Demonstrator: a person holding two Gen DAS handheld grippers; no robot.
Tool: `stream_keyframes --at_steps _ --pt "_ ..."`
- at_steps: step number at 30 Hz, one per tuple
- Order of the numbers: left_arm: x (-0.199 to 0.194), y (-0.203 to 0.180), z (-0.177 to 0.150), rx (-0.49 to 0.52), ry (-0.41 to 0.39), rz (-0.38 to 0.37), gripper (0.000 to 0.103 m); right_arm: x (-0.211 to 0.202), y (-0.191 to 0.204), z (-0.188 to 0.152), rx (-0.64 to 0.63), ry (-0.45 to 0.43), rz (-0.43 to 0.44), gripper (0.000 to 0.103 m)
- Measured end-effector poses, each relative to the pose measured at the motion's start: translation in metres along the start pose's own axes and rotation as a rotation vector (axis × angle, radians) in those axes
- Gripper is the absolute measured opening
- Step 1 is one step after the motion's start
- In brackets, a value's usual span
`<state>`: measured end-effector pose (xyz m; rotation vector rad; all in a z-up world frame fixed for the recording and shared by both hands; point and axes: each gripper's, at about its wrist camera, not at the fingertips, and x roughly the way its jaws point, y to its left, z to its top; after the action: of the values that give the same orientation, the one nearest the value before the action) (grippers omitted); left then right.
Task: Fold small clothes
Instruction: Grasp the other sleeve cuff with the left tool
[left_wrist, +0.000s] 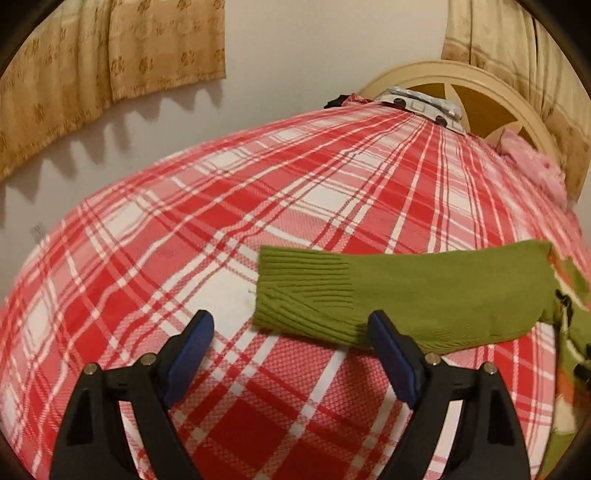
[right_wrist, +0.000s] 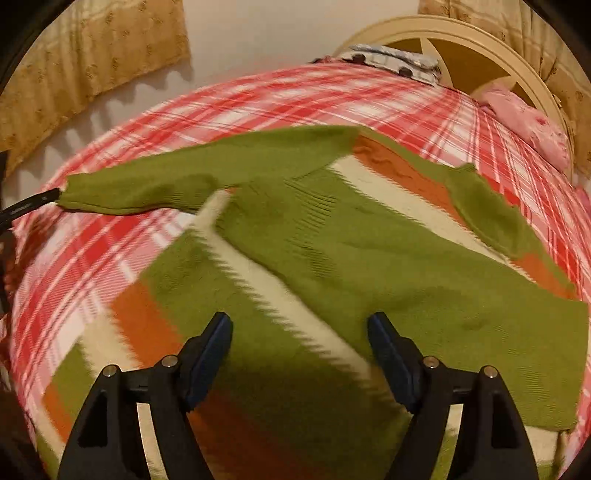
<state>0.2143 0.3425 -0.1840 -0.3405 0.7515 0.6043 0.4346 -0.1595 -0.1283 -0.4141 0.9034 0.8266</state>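
A small green sweater (right_wrist: 332, 240) with orange and cream zigzag stripes lies spread on the red plaid bed cover (right_wrist: 110, 243), partly folded over itself. One green sleeve (right_wrist: 166, 181) stretches out to the left, and the other sleeve (right_wrist: 487, 210) lies folded across the body on the right. My right gripper (right_wrist: 299, 325) hangs open just above the sweater's body and holds nothing. In the left wrist view the long sleeve (left_wrist: 424, 291) lies flat with its ribbed cuff (left_wrist: 303, 284) pointing left. My left gripper (left_wrist: 290, 326) stands open at the cuff's near edge, not gripping it.
The plaid cover (left_wrist: 221, 221) spans the whole bed. A cream headboard (left_wrist: 461, 77) stands at the far end, with a pink pillow (left_wrist: 532, 166) and a grey patterned cloth (left_wrist: 424, 103) in front of it. Beige curtains (left_wrist: 92, 66) hang on the wall to the left.
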Motion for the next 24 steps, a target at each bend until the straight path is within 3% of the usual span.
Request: stream_keyframes --at_steps 3,6,12,14,15,24 --pt "0.005 0.002 0.001 -0.058 0.019 -0.065 0.079 -0.008 0.007 -0.012 -0.01 -0.03 0.015 0.078" --pt "0.018 0.001 0.001 -0.105 0.064 -0.118 0.057 -0.002 0.009 -0.013 -0.001 -0.03 0.011 0.078" --pt "0.021 -0.002 0.003 -0.131 0.056 -0.107 0.037 0.002 0.008 -0.013 -0.007 -0.042 -0.016 0.08" --pt "0.023 0.0 0.004 -0.138 0.064 -0.115 0.015 0.001 0.006 -0.014 0.004 -0.046 -0.009 0.08" --pt "0.023 0.002 0.005 -0.146 0.066 -0.122 0.01 0.001 0.005 -0.015 0.007 -0.049 -0.008 0.08" --pt "0.021 0.004 0.006 -0.146 0.039 -0.164 0.006 0.001 0.006 -0.016 0.012 -0.054 -0.01 0.081"
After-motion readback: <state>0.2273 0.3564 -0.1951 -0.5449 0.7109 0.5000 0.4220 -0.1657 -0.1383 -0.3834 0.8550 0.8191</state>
